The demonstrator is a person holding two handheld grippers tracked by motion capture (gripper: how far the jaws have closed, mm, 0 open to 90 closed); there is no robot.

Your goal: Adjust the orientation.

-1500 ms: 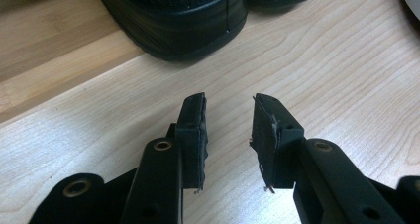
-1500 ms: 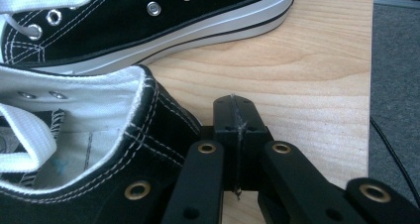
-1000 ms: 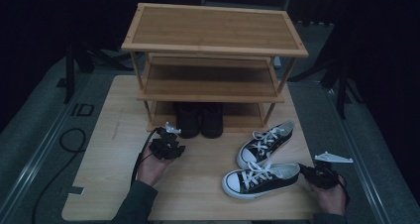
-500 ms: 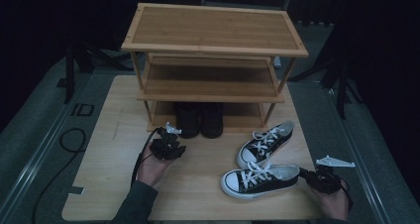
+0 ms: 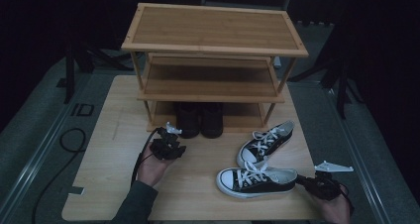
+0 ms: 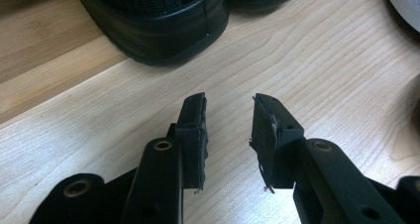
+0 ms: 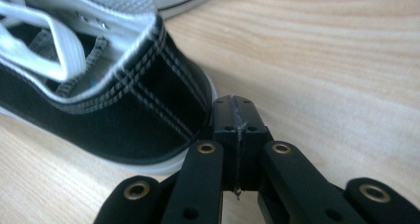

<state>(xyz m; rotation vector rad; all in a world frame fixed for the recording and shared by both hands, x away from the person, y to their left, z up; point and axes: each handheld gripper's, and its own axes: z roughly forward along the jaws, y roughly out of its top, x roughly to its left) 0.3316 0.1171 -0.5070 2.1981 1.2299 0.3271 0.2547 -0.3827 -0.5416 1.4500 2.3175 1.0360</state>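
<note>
A black-and-white sneaker lies on its sole near the table's front edge, toe to the left. Its mate sits just behind it, angled toward the rack. My right gripper is at the near sneaker's heel. In the right gripper view its jaws are shut flat against each other with nothing between, right beside that heel. My left gripper hovers left of centre, open and empty. It points at a pair of black shoes under the rack; one black toe is close ahead.
A three-tier bamboo shoe rack stands at the back of the wooden table, its two upper shelves bare. A black cable loops on the grey floor at left. Dark stands flank the rack. Bare tabletop lies between my hands.
My right gripper has dipped slightly at the near sneaker's heel. The left hand and both sneakers are as they were.
</note>
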